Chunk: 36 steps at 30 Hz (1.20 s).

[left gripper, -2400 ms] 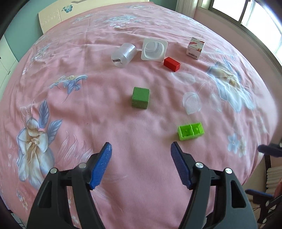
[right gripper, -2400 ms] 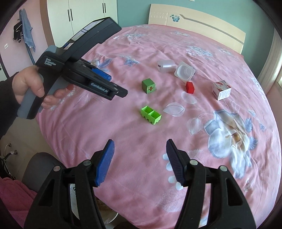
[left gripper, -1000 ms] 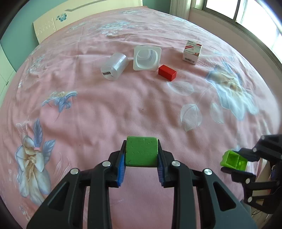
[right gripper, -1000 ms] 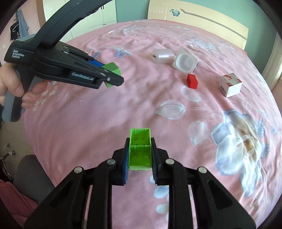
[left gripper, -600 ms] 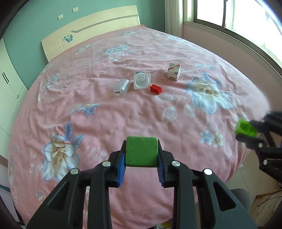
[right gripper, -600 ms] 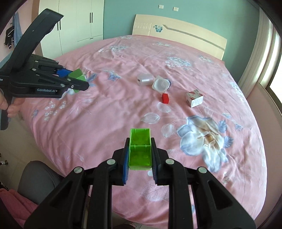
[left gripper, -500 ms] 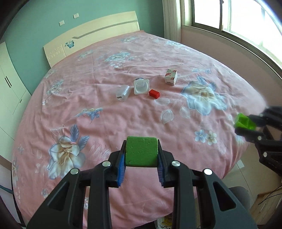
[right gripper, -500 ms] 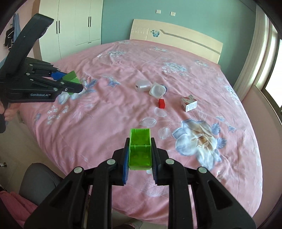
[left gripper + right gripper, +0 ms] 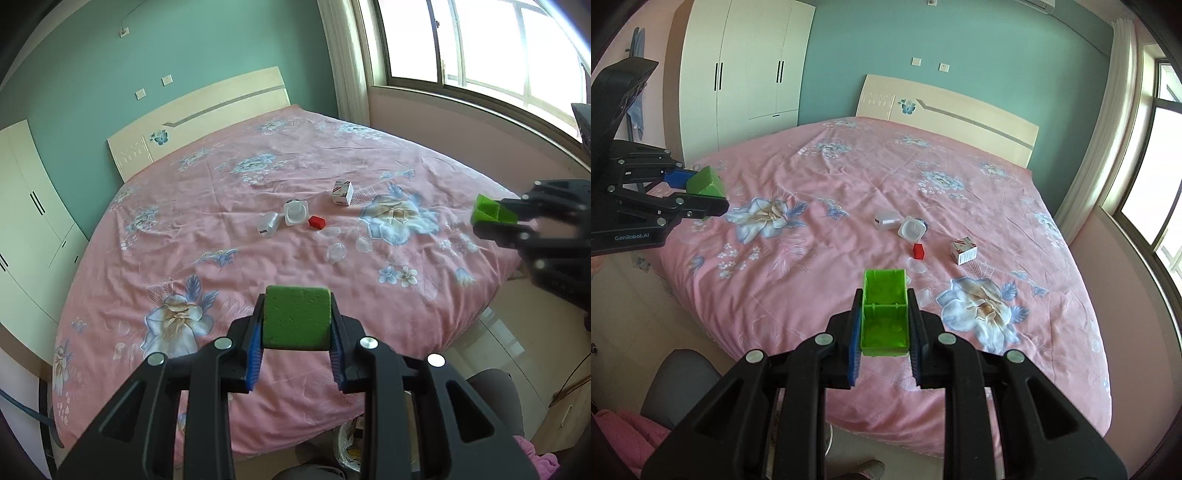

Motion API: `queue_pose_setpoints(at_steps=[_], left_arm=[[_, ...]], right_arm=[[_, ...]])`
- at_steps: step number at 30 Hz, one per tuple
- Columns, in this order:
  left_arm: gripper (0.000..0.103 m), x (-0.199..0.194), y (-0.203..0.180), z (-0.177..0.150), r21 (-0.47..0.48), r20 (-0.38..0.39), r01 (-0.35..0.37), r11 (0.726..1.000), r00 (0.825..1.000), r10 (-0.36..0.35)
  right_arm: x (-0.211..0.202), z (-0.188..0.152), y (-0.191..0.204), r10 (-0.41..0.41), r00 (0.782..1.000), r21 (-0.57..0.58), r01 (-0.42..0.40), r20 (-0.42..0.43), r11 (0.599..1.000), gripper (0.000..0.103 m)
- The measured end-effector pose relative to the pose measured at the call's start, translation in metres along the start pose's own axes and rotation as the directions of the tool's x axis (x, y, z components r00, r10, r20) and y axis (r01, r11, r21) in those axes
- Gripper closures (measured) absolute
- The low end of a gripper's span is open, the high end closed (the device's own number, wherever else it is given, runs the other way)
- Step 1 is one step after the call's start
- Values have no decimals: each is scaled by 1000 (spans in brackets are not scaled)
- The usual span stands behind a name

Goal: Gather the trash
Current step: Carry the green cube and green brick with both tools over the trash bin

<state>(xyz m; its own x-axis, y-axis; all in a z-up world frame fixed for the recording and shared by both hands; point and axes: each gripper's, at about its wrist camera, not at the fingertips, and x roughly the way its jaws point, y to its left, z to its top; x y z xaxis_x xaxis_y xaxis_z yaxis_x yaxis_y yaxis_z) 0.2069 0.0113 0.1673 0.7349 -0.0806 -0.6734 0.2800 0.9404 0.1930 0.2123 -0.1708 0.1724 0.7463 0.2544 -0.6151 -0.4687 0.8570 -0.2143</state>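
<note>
Clamping a green foam-like cube (image 9: 296, 316) by its side faces, the left gripper (image 9: 296, 341) is part-closed; it likely handles light, slightly compressible. Between the nearly shut right gripper's (image 9: 884, 334) pads sits a hollow, two-cell green plastic block (image 9: 884, 313), rigid, thin-walled, held across its long walls.

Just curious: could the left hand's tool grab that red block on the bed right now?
Probably not. The left gripper is shut on a green cube, and the red block lies far off mid-bed, though nothing blocks the path.
</note>
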Motion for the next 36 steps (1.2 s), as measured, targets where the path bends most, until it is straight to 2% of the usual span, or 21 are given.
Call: queue_pose_setpoints(at_steps=[7,16,22,26,36], left_arm=[[71,-30,-2,-24,10,18,-14,1000,1000,14],[71,-33,-3,-62,11,-19,-5,1000,1000,5],[71,-12,-9,-91,9,-75,-2,1000,997,3],[71,9,-17,-112,7,-130,29,1000,991,-28],[71,64,-44,-160,9,-261,93,996,961,-88]], right_arm=[[-31,-8,12,-7,1000,-17,7,18,1000,81],[-35,-32,35,32,999,-52,-33,-19,998,81],[-24,-52,53,75,996,-72,-79,-57,994,81],[-10,-70,65,110,989,-78,-118,-102,990,81],[38,-123,89,189,957,-47,-204,-220,978,81]])
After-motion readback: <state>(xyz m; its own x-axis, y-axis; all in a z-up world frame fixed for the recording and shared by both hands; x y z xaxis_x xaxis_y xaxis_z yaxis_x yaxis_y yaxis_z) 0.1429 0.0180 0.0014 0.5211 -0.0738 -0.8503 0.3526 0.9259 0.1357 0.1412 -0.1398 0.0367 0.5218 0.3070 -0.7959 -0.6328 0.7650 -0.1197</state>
